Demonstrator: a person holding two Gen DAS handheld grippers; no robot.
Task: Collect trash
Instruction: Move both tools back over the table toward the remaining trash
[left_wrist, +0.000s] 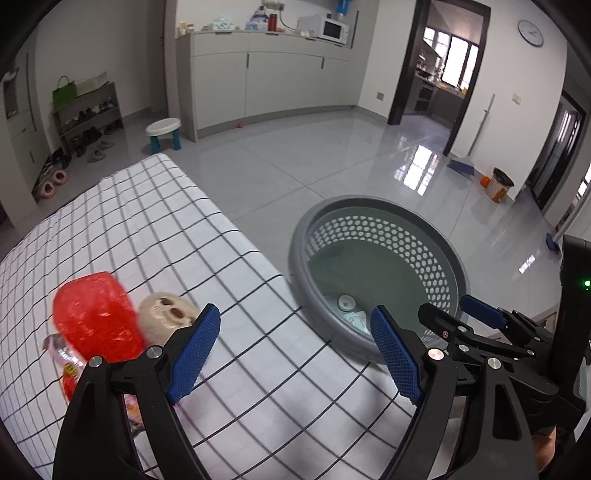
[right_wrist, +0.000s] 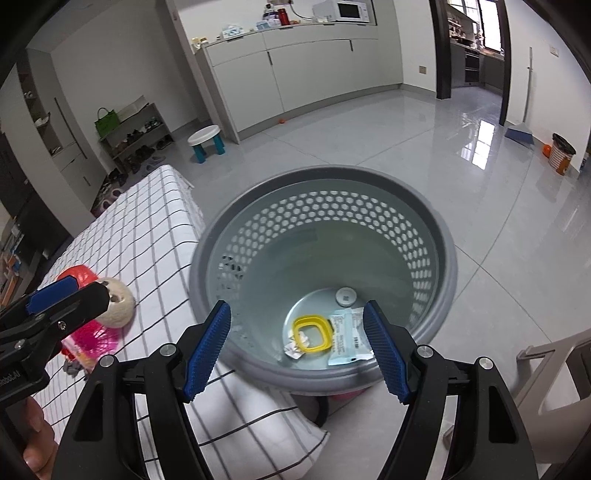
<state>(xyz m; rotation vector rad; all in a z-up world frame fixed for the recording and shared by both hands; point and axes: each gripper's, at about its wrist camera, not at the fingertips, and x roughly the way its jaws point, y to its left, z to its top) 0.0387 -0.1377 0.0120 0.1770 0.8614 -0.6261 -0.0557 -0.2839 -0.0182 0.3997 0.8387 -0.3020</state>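
A grey perforated basket (right_wrist: 436, 229) stands on the floor beside the checked cloth (left_wrist: 147, 221). In it lie a yellow ring (right_wrist: 312, 332), a pale blue packet (right_wrist: 347, 341), a white cap (right_wrist: 346, 296) and a crumpled scrap (right_wrist: 293, 350). My right gripper (right_wrist: 299, 352) is open and empty above the basket's near rim. My left gripper (left_wrist: 295, 356) is open and empty over the cloth's edge. To its left on the cloth lie a red plastic piece (left_wrist: 92, 319), a beige ball with holes (left_wrist: 168, 319) and a wrapper (left_wrist: 66, 362). The basket (left_wrist: 373, 206) also shows in the left wrist view.
A white stool (right_wrist: 205, 142) and a shoe rack (right_wrist: 136, 136) stand at the back left, with cabinets (right_wrist: 306, 70) behind. A broom (right_wrist: 522, 125) and a small bin (right_wrist: 561, 153) stand at the right wall. A pale chair (right_wrist: 546, 391) is at lower right.
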